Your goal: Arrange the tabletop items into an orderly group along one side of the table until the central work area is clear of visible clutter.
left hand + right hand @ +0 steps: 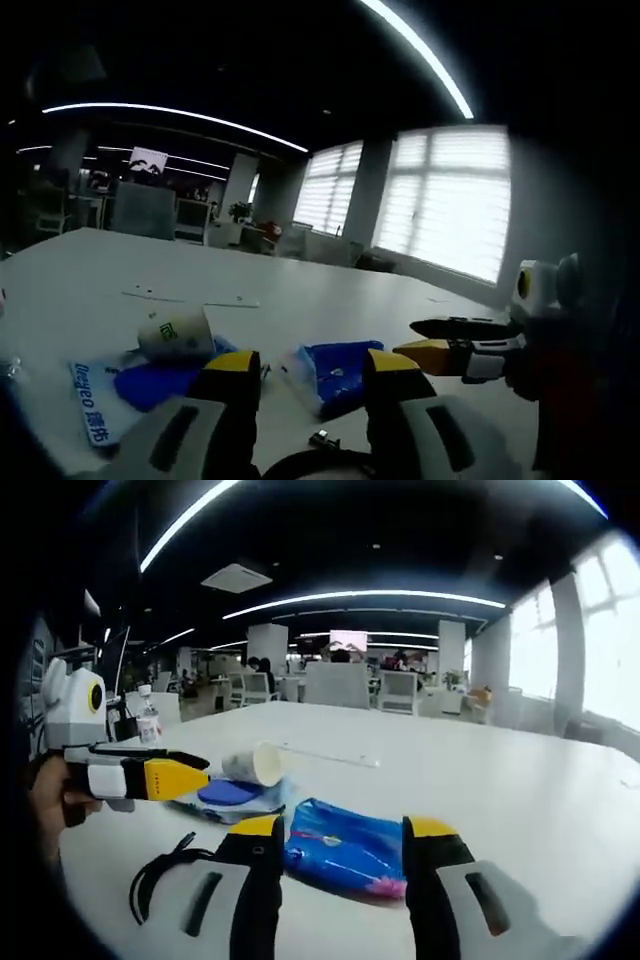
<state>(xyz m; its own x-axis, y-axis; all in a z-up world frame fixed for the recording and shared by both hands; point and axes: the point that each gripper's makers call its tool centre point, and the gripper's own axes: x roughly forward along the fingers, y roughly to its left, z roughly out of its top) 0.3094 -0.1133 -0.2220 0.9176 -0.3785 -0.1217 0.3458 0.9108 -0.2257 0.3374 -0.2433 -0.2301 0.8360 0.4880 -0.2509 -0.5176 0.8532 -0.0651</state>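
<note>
In the right gripper view, a hand (45,800) at the far left holds the left gripper (195,768) level over the white table (500,780), its yellow-tipped jaws close together and empty. Just right of it, a white paper cup (255,764) lies on its side, touching a flat blue-and-white packet (228,794). A black cord (160,865) loops nearby. A glossy, crinkled blue pouch (345,848) lies between the right gripper's (345,827) wide-open jaws, not gripped. In the left gripper view, the left gripper (310,362) is open, holding nothing.
</note>
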